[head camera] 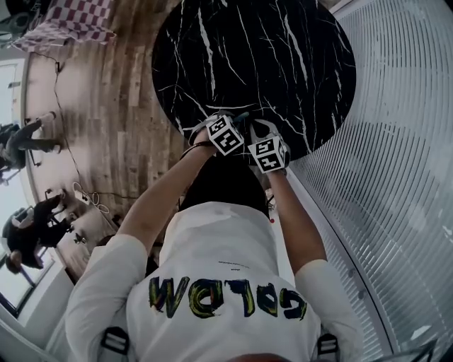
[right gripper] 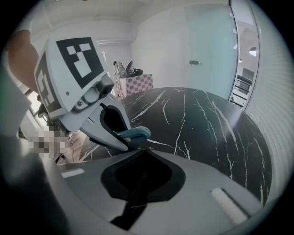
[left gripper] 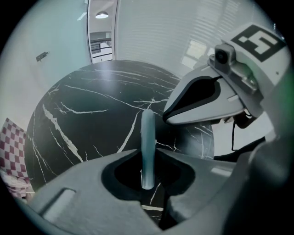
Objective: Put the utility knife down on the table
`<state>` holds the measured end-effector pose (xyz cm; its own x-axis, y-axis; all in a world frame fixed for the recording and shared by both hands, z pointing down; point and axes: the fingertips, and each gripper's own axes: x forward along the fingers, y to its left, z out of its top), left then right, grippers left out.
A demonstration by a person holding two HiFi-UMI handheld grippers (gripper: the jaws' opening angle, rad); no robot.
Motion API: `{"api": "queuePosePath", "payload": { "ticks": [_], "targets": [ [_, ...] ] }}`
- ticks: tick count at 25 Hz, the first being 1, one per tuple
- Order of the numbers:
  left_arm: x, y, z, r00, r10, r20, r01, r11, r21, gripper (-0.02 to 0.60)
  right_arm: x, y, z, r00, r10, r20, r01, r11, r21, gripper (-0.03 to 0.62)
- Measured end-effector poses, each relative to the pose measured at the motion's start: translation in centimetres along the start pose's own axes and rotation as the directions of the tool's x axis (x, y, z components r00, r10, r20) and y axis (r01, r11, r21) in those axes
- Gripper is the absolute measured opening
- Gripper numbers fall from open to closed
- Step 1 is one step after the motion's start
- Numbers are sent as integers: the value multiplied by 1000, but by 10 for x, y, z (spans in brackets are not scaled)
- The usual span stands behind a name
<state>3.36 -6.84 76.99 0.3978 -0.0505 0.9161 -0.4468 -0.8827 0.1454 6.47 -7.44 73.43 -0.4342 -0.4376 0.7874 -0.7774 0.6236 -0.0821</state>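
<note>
Utility knife (left gripper: 148, 133), pale blue, is clamped between my left tongs (left gripper: 148, 160). It stands up out of the tips, long axis pointing away from me toward the bench (left gripper: 92, 124). The right gripper view shows the same blue end poking from the left tongs, above the marble, and I see no contact with the top. So the knife is in the air over the near edge of the round black white-veined bench, not down yet. My right tongs (right gripper: 143, 150) are clenched tip to tip with nothing between them, hanging just beside the left pair. In the head view both marker cubes sit close together at the near rim of the bench. The bench top shows nothing else on it. Progress, my call: the knife is carried over the bench, but placing it hasn't happened. What's left is lowering it until the body lies on the marble, releasing the left tongs and backing off. Farther out there is wooden floor (head camera: 120, 106) and a checkered cloth (head camera: 71, 18) in the far corner.
</note>
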Motion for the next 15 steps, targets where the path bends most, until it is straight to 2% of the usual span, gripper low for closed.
{"api": "queuePosePath", "payload": {
  "ticks": [6,15],
  "targets": [
    [12,2,-9,998,-13,-65,14,1000,18,75,5,3,-11,1000,14,-26,-14,1000,9,2],
    [13,1,-9,993,-35,-113,40,998,45,77,5,0,-16,999,16,-28,-15,999,51,2]
  ]
}}
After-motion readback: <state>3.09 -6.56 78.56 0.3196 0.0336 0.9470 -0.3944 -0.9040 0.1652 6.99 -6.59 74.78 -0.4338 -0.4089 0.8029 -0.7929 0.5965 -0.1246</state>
